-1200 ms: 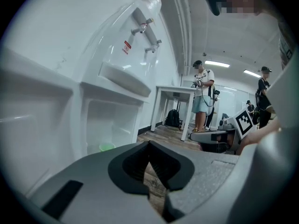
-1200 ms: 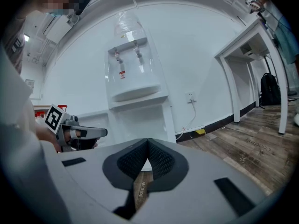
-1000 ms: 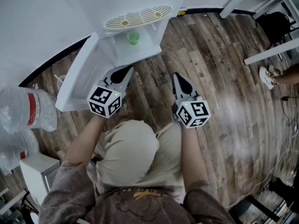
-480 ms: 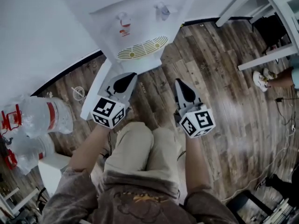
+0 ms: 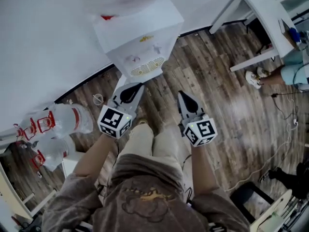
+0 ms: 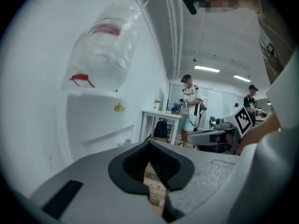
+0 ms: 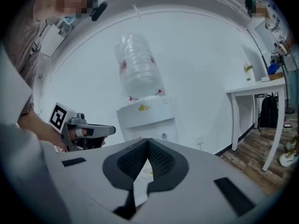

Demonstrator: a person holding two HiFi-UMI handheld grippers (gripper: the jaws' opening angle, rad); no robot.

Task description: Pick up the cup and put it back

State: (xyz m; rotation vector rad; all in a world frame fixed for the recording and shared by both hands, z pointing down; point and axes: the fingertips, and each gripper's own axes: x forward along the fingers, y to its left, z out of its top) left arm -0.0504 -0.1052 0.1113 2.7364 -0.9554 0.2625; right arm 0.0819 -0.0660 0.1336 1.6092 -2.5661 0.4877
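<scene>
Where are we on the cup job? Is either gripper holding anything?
Done: this cannot be judged, because no cup shows in any view. In hand: nothing. The left gripper and the right gripper are both shut and empty, held side by side in front of the water dispenser. Left: unless the cup has already been lifted and returned, probably the whole job, starting with bringing the cup into view.

Left gripper (image 5: pixel 134 87), right gripper (image 5: pixel 182 94) both closed, empty, side by side
</scene>
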